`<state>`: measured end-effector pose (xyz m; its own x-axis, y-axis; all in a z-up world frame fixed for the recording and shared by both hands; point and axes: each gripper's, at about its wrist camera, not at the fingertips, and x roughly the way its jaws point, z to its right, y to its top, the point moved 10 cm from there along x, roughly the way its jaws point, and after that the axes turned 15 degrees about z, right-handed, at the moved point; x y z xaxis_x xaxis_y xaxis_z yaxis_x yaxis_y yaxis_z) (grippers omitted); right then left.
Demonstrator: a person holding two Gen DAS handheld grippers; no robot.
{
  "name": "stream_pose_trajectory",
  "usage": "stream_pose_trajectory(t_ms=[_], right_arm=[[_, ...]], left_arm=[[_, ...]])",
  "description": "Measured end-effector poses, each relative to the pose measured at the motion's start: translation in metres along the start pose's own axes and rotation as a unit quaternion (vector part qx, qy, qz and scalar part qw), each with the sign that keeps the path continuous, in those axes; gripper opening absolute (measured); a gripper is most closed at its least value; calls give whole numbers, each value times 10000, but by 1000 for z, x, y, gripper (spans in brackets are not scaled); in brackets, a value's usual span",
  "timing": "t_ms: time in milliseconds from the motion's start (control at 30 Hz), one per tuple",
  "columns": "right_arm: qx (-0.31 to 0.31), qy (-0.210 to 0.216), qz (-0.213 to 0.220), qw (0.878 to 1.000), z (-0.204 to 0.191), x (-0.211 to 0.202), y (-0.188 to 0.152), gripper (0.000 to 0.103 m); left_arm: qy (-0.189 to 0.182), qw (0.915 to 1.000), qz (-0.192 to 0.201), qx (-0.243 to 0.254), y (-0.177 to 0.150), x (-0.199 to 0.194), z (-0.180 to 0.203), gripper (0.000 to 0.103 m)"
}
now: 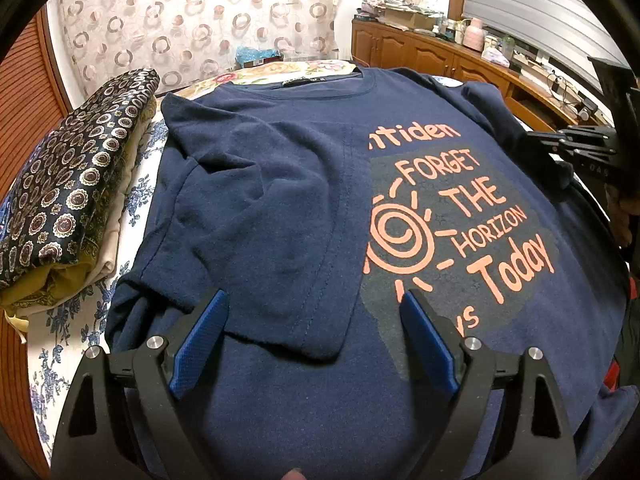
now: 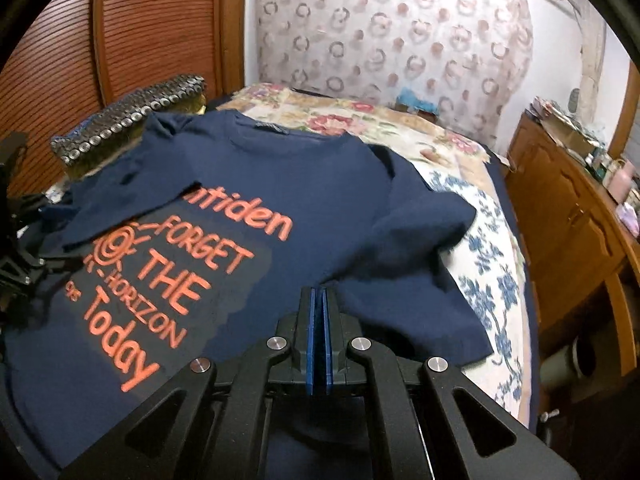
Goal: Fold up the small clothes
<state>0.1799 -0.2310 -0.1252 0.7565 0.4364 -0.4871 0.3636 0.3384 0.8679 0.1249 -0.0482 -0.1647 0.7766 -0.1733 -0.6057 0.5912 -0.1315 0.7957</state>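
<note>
A navy T-shirt point(image 1: 304, 184) with orange print lies face up on the bed; its left side and sleeve are folded in over the chest. My left gripper point(image 1: 316, 300) is open and empty, its blue pads just above the folded edge. My right gripper point(image 2: 319, 294) is shut; its blue pads pinch the shirt's point(image 2: 280, 184) cloth near the right sleeve point(image 2: 420, 232), which is lifted and bunched. In the left wrist view the right gripper point(image 1: 560, 148) shows at the shirt's right edge.
A folded stack of patterned cloth point(image 1: 68, 200) lies left of the shirt. The bed has a blue floral sheet point(image 2: 492, 280) and a flowered quilt point(image 2: 344, 120). A wooden cabinet point(image 2: 568, 216) with clutter stands on the right, a curtain point(image 1: 192, 20) behind.
</note>
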Motion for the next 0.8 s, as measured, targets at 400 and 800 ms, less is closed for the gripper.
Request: stream_pose_trajectory(t_ms=[400, 800], right_arm=[[525, -400, 505, 9965, 57, -52, 18, 47], [982, -756, -407, 9915, 95, -1, -34, 47]], left_arm=[[1, 10000, -1, 1, 0, 0, 0, 89], [4, 10000, -1, 3, 0, 0, 1, 89]])
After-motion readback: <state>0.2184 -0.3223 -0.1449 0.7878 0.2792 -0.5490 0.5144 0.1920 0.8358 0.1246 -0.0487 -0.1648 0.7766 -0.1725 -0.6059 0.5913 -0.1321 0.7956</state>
